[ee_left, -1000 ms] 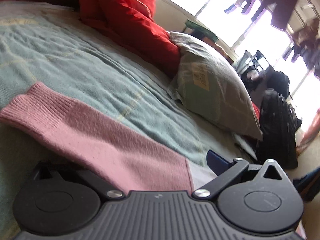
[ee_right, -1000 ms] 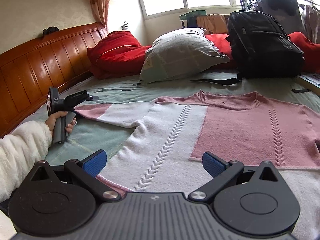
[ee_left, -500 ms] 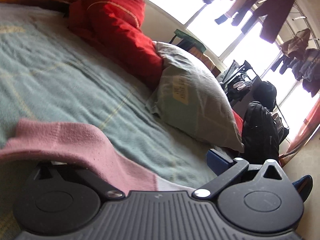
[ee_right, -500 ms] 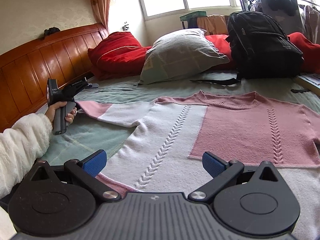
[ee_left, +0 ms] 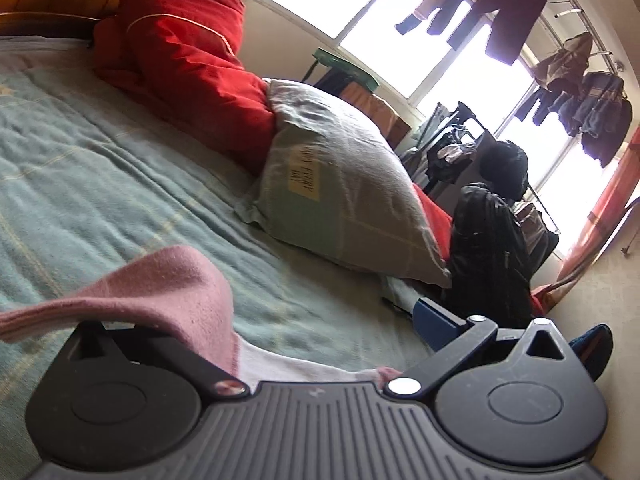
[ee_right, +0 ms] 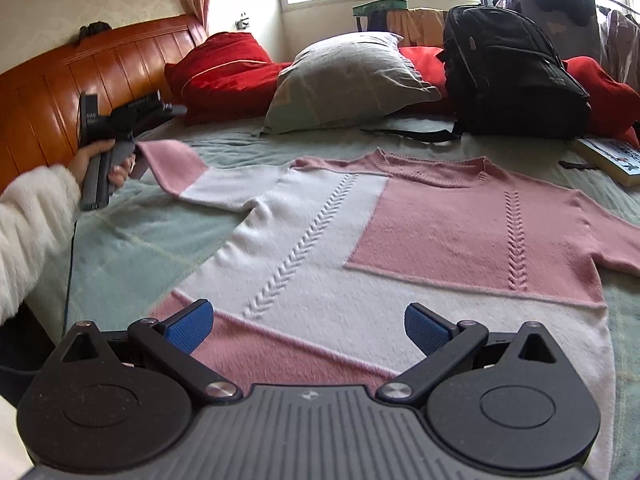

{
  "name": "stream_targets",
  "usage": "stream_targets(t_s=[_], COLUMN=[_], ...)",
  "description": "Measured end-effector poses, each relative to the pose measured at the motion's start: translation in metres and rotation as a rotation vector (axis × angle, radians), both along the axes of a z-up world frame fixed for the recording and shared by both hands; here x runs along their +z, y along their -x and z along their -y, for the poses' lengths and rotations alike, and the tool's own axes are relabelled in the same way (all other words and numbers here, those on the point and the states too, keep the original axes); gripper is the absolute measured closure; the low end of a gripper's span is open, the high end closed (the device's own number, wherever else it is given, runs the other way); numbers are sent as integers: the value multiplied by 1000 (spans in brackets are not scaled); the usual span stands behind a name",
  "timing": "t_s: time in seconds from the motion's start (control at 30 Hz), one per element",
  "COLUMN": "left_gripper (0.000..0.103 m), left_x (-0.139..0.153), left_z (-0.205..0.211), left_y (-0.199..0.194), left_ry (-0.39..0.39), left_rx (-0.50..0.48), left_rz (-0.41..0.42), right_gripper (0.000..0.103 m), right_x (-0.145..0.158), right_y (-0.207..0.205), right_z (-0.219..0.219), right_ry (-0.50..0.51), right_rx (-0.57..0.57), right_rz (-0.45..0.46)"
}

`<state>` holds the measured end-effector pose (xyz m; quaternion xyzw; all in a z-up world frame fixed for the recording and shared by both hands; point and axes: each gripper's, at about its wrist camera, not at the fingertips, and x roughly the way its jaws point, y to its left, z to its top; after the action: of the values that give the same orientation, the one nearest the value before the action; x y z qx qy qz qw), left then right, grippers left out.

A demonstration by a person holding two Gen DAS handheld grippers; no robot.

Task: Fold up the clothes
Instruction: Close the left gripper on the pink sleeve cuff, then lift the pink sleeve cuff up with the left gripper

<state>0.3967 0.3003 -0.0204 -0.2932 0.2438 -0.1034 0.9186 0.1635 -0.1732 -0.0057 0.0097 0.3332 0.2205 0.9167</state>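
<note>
left gripper (ee_right: 138,148) lifting sleeve (ee_right: 176,164), right gripper (ee_right: 308,322) agape

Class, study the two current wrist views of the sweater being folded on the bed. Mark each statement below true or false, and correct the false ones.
1. The left gripper has the sweater's pink sleeve cuff raised off the bed. True.
2. The right gripper is shut on the sweater's hem. False: its jaws stand open above the sweater, holding nothing.
3. A black backpack stands behind the sweater's neckline. True.
4. The grey pillow lies on top of the sweater. False: it lies beyond the sweater, apart from it, against the red bedding.
5. A book lies on the bed near the backpack. True.
</note>
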Motion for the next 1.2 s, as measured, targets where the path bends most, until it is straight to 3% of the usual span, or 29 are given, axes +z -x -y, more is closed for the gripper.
stream_targets(t_s=[1.2], left_gripper=[1], left_x=[59], left_z=[140], left_y=[-7], left_ry=[11], left_rx=[-56], left_rz=[-54], right_gripper=[0], right_x=[-9], right_y=[50], right_z=[98], right_ry=[-57], right_rx=[-6], right_rz=[-18])
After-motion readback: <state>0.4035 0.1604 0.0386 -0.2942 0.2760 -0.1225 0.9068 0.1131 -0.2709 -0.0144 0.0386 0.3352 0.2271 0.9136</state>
